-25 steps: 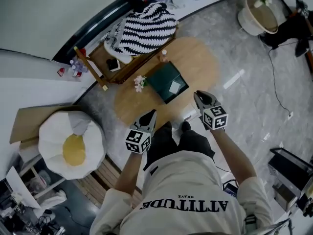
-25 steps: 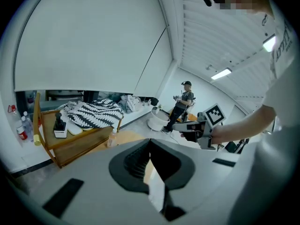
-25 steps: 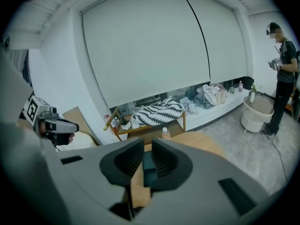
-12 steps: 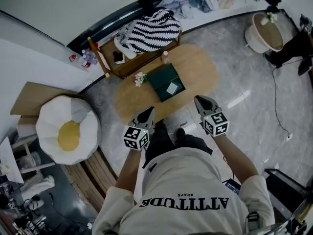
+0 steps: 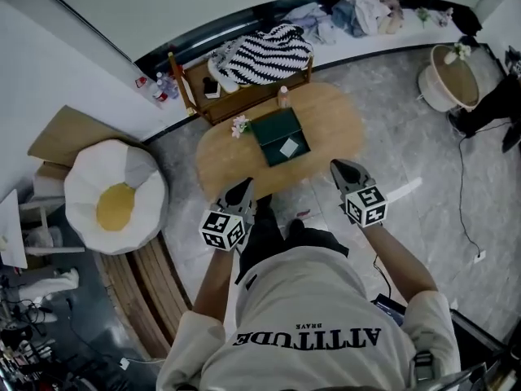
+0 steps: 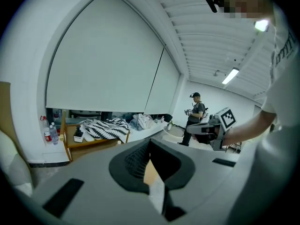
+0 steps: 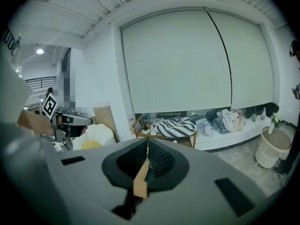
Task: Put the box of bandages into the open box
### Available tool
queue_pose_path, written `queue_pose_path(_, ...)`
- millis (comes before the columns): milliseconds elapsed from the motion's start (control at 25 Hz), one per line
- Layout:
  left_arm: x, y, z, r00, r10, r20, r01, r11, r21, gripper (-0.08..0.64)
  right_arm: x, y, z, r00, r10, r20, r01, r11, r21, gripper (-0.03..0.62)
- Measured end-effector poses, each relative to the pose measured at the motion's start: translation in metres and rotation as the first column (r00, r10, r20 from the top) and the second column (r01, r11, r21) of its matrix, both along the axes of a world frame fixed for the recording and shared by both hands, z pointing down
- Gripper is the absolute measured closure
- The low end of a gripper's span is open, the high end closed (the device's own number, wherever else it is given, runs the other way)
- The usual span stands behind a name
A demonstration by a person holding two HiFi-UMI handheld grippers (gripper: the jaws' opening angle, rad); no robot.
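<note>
Within open box (image 5: pixel 269 129), bandage box (image 5: pixel 290 147) askew, long axis unclear

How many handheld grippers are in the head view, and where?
2. The left gripper is by the wooden table's near left edge, the right gripper by its near right edge. Both are shut and empty; the right's jaws have just closed. None hidden.

The open box (image 5: pixel 273 129) is dark green, the table (image 5: pixel 335 120) tan wood, the blanket (image 5: pixel 264 53) black-and-white striped, the cushion (image 5: pixel 98 182) white with a yellow centre, the floor (image 5: pixel 407 141) grey and marbled, the person's shirt (image 5: pixel 301 300) white with black lettering.
</note>
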State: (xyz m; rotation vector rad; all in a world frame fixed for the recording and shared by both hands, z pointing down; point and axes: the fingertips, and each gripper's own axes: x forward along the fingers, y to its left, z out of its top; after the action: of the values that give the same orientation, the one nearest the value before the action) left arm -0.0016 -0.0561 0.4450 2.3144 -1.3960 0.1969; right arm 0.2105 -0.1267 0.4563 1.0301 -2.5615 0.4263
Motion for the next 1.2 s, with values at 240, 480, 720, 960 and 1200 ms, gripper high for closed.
queue_pose_path(240, -0.013, 0.026, -0.014, 0.999, -0.052, 0.007, 0.052, 0.998, 0.026, 0.538, -0.005, 0.010, -0.021, 0.999, -0.028, 0.031, 0.028, 0.999, 0.023, 0.568)
queue_pose_path(480, -0.033, 0.041, -0.033, 0.998, -0.061, 0.021, 0.060, 0.997, 0.057, 0.538, -0.010, 0.021, -0.041, 0.998, -0.006, 0.066, 0.004, 0.999, 0.034, 0.568)
queue_pose_path(720, -0.059, 0.052, -0.051, 0.999, -0.039, 0.019, 0.038, 0.997, 0.068, 0.538, -0.015, 0.034, -0.055, 0.995, 0.066, 0.079, -0.070, 0.996, 0.049, 0.568)
queue_pose_path(960, -0.083, 0.063, -0.065, 1.000, -0.001, 0.030, -0.001, 0.996, 0.091, 0.538, -0.021, 0.052, -0.077, 0.990, 0.100, 0.096, -0.107, 0.991, 0.075, 0.568)
queue_pose_path(1200, -0.093, 0.069, -0.067, 1.000, 0.016, 0.027, -0.019, 0.994, 0.108, 0.538, -0.021, 0.060, -0.087, 0.985, 0.135, 0.110, -0.145, 0.985, 0.094, 0.572)
